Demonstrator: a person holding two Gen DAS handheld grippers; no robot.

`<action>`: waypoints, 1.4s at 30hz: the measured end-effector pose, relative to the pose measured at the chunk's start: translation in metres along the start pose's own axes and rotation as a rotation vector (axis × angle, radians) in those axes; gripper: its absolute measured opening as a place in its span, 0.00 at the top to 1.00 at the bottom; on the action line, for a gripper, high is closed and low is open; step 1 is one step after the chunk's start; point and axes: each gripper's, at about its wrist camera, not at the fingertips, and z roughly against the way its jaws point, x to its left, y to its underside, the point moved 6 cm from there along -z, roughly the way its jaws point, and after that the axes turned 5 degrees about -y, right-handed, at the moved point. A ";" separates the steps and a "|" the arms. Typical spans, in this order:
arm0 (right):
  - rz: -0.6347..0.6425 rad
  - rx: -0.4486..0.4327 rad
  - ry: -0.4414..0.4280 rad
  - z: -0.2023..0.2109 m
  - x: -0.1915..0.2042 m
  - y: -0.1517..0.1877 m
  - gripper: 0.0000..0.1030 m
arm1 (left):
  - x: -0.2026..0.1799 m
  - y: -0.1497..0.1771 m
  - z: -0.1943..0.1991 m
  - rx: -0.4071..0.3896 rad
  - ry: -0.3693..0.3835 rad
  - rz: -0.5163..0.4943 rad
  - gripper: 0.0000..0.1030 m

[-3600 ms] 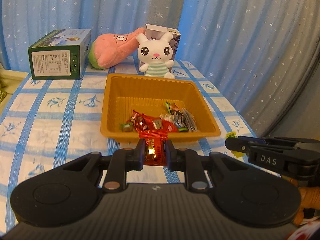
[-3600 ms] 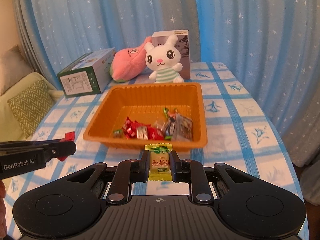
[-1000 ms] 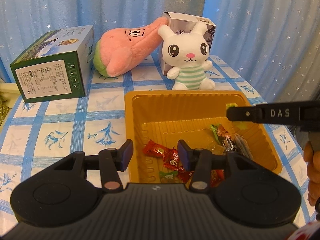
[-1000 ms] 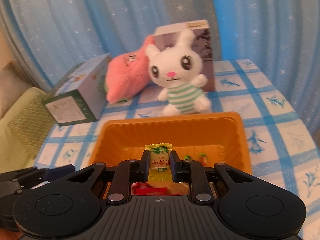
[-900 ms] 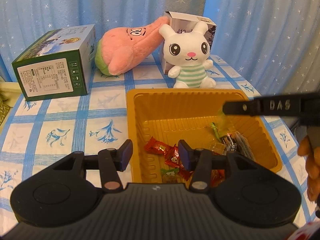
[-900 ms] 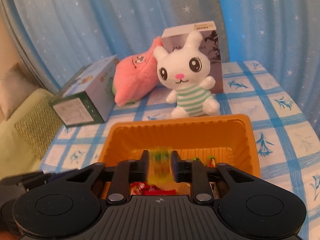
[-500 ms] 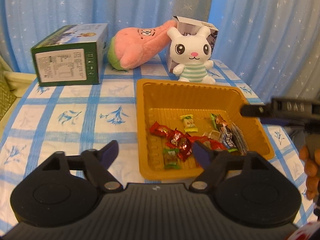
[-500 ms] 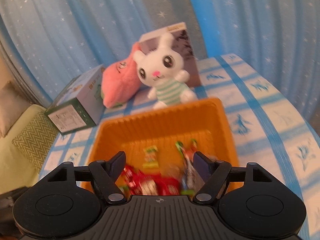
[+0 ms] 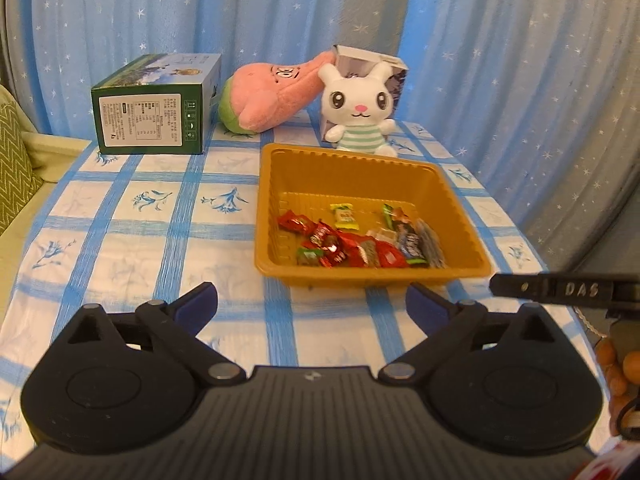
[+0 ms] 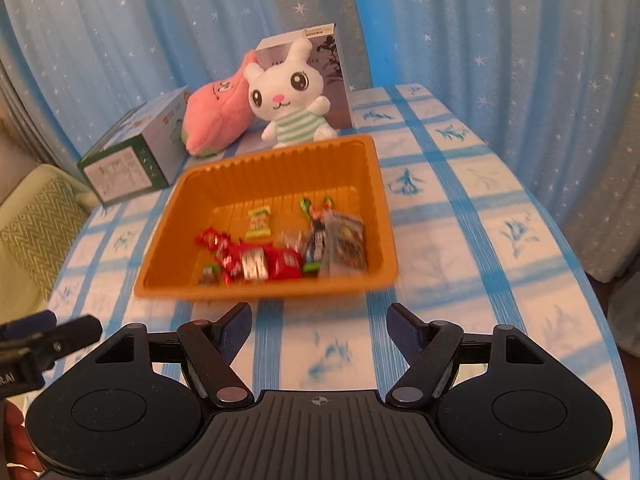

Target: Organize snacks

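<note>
An orange tray (image 9: pixel 276 184) (image 10: pixel 376 184) stands on the blue-checked tablecloth and holds several wrapped snacks. Red candies (image 9: pixel 344 246) (image 10: pixel 256 260) lie at its near side, a yellow-green candy (image 9: pixel 343 216) (image 10: pixel 259 222) lies mid-tray, and dark packets (image 9: pixel 416 240) (image 10: pixel 344 246) lie at the right. My left gripper (image 9: pixel 312 306) is open and empty, in front of the tray's near edge. My right gripper (image 10: pixel 318 322) is open and empty, also in front of the tray. The right gripper's finger (image 9: pixel 560 290) shows at the right of the left wrist view.
A green box (image 9: pixel 156 104) (image 10: pixel 132 152), a pink plush (image 9: pixel 272 92) (image 10: pixel 216 116), a white bunny plush (image 9: pixel 360 110) (image 10: pixel 292 96) and a grey box (image 10: pixel 320 68) stand behind the tray. Blue star curtains hang around. A green cushion (image 10: pixel 36 216) lies at the left.
Both grippers released their candies into the tray, opened wide and pulled back to the tray's near side. The yellow-green candy now lies in the tray.
</note>
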 end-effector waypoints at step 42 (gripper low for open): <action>0.105 -0.058 -0.006 0.172 0.050 0.124 0.28 | -0.025 0.104 0.154 0.046 -0.095 0.017 0.00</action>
